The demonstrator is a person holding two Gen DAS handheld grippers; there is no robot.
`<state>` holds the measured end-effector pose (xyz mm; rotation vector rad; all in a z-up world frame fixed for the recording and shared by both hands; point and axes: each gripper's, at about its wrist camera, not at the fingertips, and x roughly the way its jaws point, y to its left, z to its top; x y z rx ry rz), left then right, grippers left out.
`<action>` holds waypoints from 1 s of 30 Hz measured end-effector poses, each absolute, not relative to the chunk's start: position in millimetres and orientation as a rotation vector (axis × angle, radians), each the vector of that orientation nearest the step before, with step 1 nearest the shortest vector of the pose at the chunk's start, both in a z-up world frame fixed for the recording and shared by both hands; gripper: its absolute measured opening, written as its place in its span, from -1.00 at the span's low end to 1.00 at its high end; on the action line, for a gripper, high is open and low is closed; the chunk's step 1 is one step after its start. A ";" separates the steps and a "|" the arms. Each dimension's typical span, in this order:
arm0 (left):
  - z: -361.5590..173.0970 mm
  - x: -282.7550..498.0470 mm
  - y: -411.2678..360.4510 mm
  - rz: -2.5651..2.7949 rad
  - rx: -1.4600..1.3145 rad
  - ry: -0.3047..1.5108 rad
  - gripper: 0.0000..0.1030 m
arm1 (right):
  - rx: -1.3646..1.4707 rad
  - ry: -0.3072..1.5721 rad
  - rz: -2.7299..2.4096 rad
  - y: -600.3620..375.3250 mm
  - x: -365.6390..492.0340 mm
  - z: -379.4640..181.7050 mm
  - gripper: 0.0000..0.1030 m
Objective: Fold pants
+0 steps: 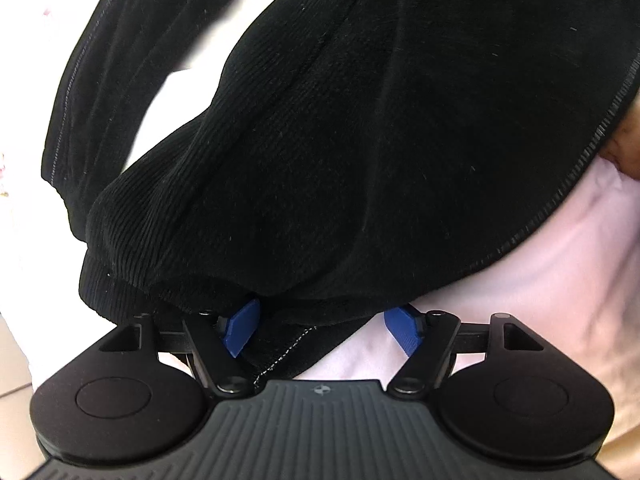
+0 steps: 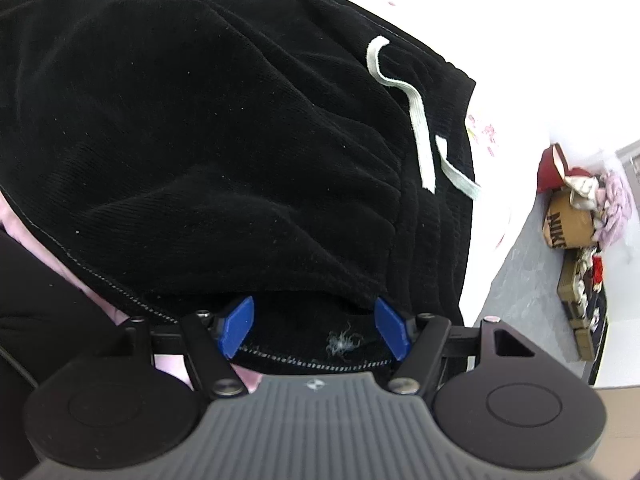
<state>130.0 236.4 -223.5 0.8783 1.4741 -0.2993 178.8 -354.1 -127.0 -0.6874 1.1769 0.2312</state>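
Black ribbed pants (image 1: 320, 140) fill the left wrist view and drape over the front of my left gripper (image 1: 324, 328). Its blue fingers (image 1: 242, 326) stand wide apart, tips hidden under the cloth. In the right wrist view the same pants (image 2: 200, 140) lie bunched, with a white drawstring (image 2: 416, 120) at the waistband on the right. My right gripper (image 2: 316, 328) has blue fingers (image 2: 238, 330) spread wide, a stitched hem lying between them, tips hidden under a fold.
A pale pink sheet (image 1: 520, 280) lies under the pants, white floral bedding (image 2: 484, 136) beyond. To the right, off the bed, a grey floor (image 2: 528, 280) holds a cardboard shoebox (image 2: 568, 224) and piled clutter.
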 end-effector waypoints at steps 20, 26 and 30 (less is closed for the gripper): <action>-127.5 123.2 213.5 0.054 0.552 1.292 -0.78 | -1.095 1.143 0.572 -350.7 131.0 -127.7 0.26; -88.8 130.1 206.2 0.121 0.487 1.220 -0.78 | -1.171 1.087 0.568 -347.7 122.2 -150.8 -0.05; -70.3 122.4 201.1 0.161 0.433 1.189 -0.78 | -1.118 1.032 0.530 -347.2 115.7 -134.7 -0.71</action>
